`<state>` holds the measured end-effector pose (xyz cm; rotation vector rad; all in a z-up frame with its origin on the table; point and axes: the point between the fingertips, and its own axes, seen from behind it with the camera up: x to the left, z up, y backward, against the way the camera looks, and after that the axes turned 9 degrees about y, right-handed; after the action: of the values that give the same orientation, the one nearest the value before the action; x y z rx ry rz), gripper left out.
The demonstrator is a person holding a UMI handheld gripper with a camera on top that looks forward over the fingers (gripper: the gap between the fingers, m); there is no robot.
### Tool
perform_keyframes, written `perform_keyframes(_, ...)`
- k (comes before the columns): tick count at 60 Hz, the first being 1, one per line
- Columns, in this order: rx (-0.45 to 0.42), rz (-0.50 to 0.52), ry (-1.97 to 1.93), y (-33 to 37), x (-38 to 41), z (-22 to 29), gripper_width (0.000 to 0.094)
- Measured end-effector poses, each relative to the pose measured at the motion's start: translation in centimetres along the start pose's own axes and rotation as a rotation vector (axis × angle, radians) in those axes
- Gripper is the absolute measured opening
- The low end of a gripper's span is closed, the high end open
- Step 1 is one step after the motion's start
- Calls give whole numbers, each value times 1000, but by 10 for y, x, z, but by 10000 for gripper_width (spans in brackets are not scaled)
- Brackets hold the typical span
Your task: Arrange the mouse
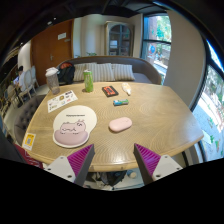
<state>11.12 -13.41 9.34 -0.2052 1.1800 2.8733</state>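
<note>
A pale pink computer mouse [120,124] lies on the round wooden table [150,108], right of a round mouse mat [74,127] with a cat drawing. My gripper [113,160] is open and empty, held back from the table's near edge. Its two fingers with purple pads [80,158] stand wide apart, below and short of the mouse and mat. The mouse is well beyond the fingertips.
On the table beyond are a green bottle [88,80], a grey jug [52,78], a paper sheet [62,100], a dark book [109,91], a small blue object [120,102] and a white item [127,88]. A sofa [115,70] stands behind. A yellow card [29,140] lies at the left edge.
</note>
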Motion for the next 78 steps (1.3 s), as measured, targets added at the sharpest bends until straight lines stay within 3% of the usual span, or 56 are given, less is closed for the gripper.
perform_keyframes(23,0,18,-11,-92,-2,-23,813)
perform_keyframes(31,23,68,-34,-130,6,-30,816)
perform_keyframes(36,-19,79,9,-145,5,-14,814)
perform_keyframes(60,-52,69,6,-206,-14,42,800)
perform_keyframes(67,-69,63,-1,-216,-11,54,746)
perform_keyframes(74,-76,42,-16,-220,-13,57,520)
perform_keyframes(78,-65,19,-59,-220,-13,55,499)
